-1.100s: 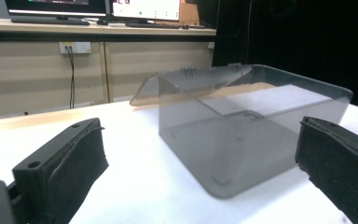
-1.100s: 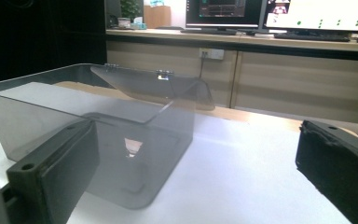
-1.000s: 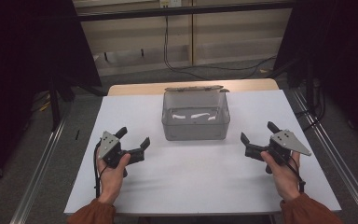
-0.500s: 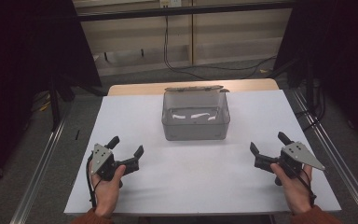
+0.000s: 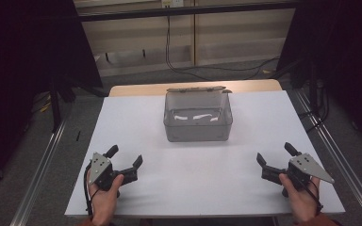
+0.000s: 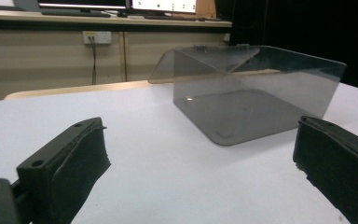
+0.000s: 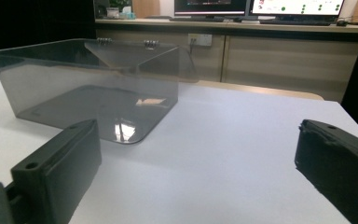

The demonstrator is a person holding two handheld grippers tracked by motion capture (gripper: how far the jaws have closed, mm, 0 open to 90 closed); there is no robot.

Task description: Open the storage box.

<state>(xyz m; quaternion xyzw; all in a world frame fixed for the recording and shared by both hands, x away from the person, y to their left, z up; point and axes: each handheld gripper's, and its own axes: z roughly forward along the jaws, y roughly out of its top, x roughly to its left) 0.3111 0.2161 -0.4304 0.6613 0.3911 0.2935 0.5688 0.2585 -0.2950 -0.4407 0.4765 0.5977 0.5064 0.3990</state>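
Both your left tool (image 5: 124, 159) and right tool (image 5: 273, 155) gape empty near the counter's (image 5: 193, 160) front edge, well apart from the clear box (image 5: 197, 126).

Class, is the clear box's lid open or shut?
Open: the clear box has its lid swung back behind the far rim on its hinges.

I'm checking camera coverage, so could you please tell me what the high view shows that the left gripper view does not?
High view alone: the person's two hands, left hand and right hand, the right tongs, the floor and the whole white table. Left gripper view alone: monitors on a far counter and a wall socket. Both: the clear box with its lid swung back, and the left tongs, open, holding nothing.
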